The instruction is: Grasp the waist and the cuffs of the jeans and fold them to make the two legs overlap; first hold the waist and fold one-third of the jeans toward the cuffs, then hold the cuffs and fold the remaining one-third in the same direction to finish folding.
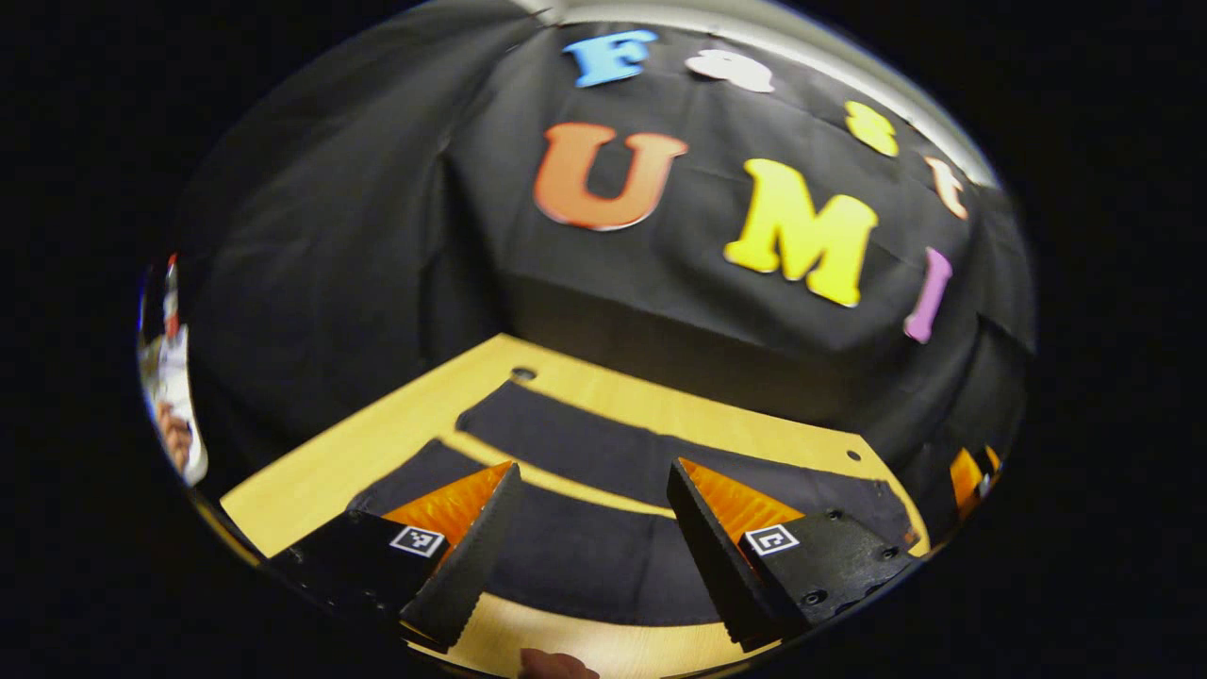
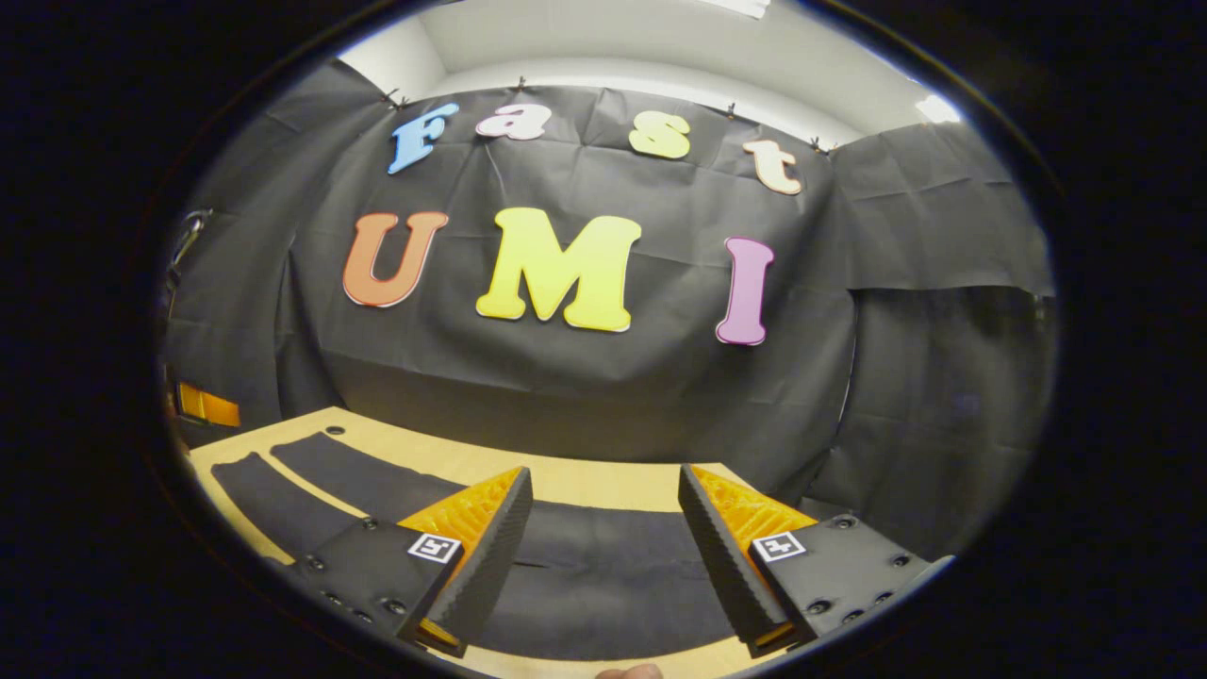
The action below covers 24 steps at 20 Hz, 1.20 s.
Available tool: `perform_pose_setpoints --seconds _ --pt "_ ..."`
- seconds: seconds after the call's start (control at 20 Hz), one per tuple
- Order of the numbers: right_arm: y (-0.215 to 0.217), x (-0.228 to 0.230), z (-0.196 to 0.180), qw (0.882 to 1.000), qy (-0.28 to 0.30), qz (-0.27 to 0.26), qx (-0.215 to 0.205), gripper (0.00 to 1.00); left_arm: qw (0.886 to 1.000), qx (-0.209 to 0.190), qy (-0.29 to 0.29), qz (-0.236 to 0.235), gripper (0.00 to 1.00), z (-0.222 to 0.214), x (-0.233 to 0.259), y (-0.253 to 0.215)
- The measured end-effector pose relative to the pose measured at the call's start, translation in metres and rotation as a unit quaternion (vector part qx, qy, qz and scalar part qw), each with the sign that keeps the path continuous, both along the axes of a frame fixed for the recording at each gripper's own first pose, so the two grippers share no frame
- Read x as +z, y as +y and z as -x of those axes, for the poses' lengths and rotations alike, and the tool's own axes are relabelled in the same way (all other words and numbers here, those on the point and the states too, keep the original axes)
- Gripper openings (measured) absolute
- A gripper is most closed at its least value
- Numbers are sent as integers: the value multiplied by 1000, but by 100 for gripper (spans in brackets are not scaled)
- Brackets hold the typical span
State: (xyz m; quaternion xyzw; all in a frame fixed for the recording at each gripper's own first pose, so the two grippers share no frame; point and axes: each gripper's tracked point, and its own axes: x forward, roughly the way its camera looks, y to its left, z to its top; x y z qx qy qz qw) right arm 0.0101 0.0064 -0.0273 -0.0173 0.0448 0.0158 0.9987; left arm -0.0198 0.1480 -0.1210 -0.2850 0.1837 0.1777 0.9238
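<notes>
Flat dark jeans [image 1: 585, 453] on smooth wooden table [image 1: 311, 481]

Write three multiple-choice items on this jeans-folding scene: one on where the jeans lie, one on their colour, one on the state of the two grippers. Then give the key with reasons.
1. Where are the jeans?
A. Spread flat on the wooden table
B. Hanging on the booth wall
C. Lifted in the air by a gripper

2. What colour are the jeans?
A. Light blue
B. Black or very dark
C. White

3. How do the left gripper and the right gripper stand?
A. Both shut on the jeans
B. One shut, one open
C. Both open, holding nothing

Key: 1 A, the two legs lie apart on the table with bare wood between them; 2 B, the cloth reads dark against the light wood in both gripper views; 3 C, each gripper's fingers stand wide apart above the cloth with nothing between them.
</notes>
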Motion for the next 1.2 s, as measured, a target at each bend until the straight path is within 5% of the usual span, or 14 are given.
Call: perform_pose_setpoints --seconds 0.1,0.2,0.4,0.45,0.7,1.2 --pt "-3 -5 1 1000 9 0 -3 94 990 62 40 116 99 25 -34 26" --pt "-7 -11 1 1000 17 3 -7 96 968 115 69 211 99 53 -60 40" --pt "-19 -17 0 999 28 14 -19 94 924 168 93 331 99 87 -81 32" --pt "-23 -18 -1 999 30 18 -22 94 916 175 96 348 99 71 -98 59" --pt "-47 -19 -3 998 38 32 -45 94 887 199 99 405 99 68 -112 50" --pt "-78 -30 -3 993 69 27 -90 94 879 177 93 433 99 36 -115 59"
